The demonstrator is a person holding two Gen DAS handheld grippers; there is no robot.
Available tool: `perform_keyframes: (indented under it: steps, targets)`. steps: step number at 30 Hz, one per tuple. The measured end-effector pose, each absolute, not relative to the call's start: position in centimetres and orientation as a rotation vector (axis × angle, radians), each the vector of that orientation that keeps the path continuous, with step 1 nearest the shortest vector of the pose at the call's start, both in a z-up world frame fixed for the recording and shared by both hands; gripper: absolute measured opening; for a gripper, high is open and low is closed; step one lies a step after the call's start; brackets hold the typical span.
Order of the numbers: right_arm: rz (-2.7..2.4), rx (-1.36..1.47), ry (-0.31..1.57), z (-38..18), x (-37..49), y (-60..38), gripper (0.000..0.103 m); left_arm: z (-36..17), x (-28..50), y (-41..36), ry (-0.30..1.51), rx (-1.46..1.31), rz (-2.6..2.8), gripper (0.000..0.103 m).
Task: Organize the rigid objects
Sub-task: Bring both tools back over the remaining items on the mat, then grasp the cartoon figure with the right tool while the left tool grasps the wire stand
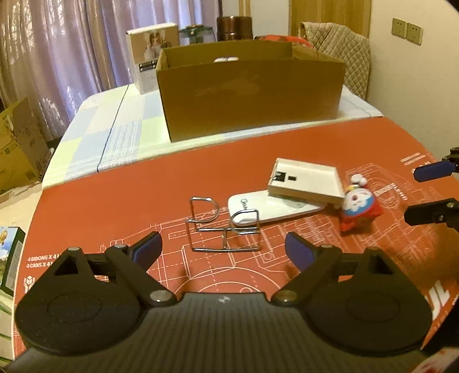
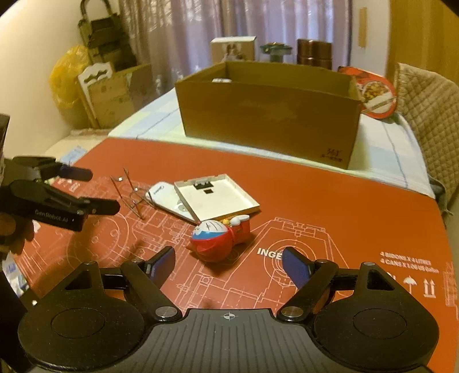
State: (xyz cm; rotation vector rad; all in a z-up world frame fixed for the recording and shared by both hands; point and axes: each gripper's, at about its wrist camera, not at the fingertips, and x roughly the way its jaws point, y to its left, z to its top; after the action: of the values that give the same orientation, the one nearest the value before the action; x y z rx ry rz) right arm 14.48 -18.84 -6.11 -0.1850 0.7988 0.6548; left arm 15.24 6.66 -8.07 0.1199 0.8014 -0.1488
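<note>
A wire stand, a white oval device, a shallow white box lid leaning on that device, and a red and blue Doraemon toy lie on the red mat. An open cardboard box stands behind on the checked cloth, with a white item showing inside. My left gripper is open, just short of the wire stand. My right gripper is open, just short of the toy.
Behind the cardboard box stand a white product box, a glass jar and brown containers. A quilted chair back is at the right. Cartons and a yellow bag sit on the floor at the left.
</note>
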Motion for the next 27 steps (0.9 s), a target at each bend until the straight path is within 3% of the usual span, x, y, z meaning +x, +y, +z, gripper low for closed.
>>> perform_keyframes:
  steps: [14, 27]
  targets:
    - [0.774, -0.306, 0.804, -9.7, 18.3, -16.2, 0.08, -10.4, 16.6, 7.3, 0.81, 0.068, -0.164, 0.09]
    - [0.797, -0.23, 0.841, -11.2, 20.5, -15.9, 0.079, -10.9, 17.5, 7.5, 0.811, 0.038, -0.15, 0.09]
